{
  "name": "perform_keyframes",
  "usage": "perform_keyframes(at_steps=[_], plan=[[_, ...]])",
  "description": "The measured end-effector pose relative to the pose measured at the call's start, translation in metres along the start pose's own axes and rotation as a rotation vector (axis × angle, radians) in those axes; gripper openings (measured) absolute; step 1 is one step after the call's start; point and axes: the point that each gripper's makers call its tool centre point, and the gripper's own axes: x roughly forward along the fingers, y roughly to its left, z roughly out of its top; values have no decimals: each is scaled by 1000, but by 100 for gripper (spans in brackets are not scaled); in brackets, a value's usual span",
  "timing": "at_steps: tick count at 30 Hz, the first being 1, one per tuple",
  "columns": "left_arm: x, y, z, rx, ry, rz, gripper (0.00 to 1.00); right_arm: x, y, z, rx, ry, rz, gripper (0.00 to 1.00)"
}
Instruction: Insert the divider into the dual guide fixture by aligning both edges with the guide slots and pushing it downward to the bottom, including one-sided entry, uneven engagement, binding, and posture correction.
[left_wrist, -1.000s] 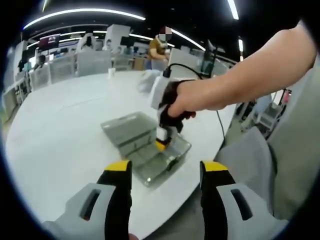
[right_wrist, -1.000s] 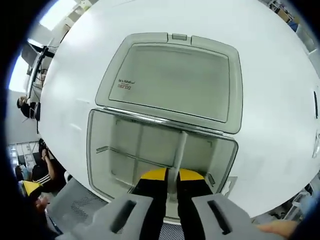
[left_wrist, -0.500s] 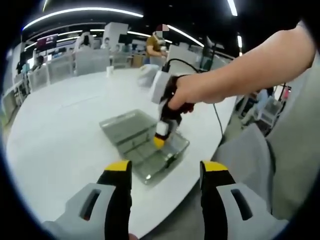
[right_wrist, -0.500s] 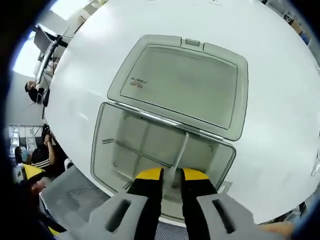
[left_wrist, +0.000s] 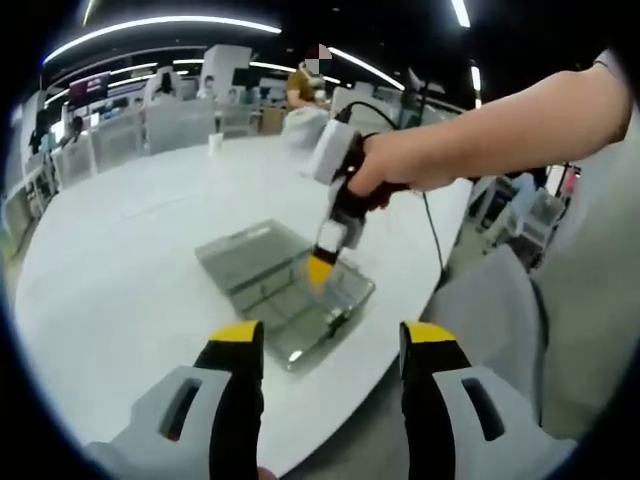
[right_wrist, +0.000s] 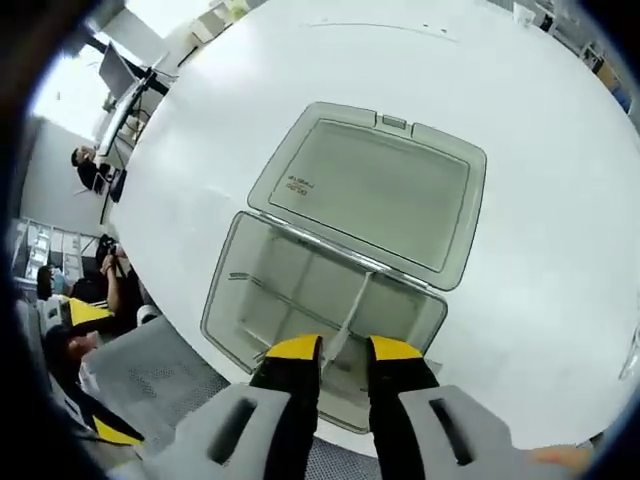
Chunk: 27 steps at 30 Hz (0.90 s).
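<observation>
A clear plastic box (right_wrist: 262, 318) lies open on the white table (right_wrist: 540, 200), its lid (right_wrist: 375, 190) folded flat behind it. A thin clear divider (right_wrist: 350, 310) stands across the box, from the hinge side toward the near wall, and meets a long divider (right_wrist: 262, 283). My right gripper (right_wrist: 345, 350) hovers above the short divider with its jaws a little apart on either side of it, open. In the left gripper view a hand holds the right gripper (left_wrist: 320, 268) tip-down over the box (left_wrist: 285, 290). My left gripper (left_wrist: 330, 340) stands open near the table's edge, holding nothing.
The box sits close to the table's near edge (left_wrist: 330, 395). A grey chair seat (right_wrist: 150, 375) and seated people (right_wrist: 95, 290) are beyond that edge. Desks, chairs and a standing person (left_wrist: 305, 85) are in the background past the table.
My right gripper's jaws have spread apart and let go of the short divider, and the gripper has lifted away from the box. The divider stays in the box. The left gripper has kept still.
</observation>
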Motion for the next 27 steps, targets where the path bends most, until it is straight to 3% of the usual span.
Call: perform_keyframes(at_steps=[10, 14, 24, 27], plan=[[0, -5, 2, 12, 10, -1, 52, -10, 8, -2, -89, -45, 48, 11], [-1, -5, 2, 12, 11, 3, 52, -16, 14, 2, -211, -114, 71, 10], [-1, -7, 3, 14, 22, 15, 52, -32, 26, -6, -320, -183, 109, 13], [-2, -8, 4, 19, 24, 20, 52, -36, 30, -2, -398, -249, 122, 11]])
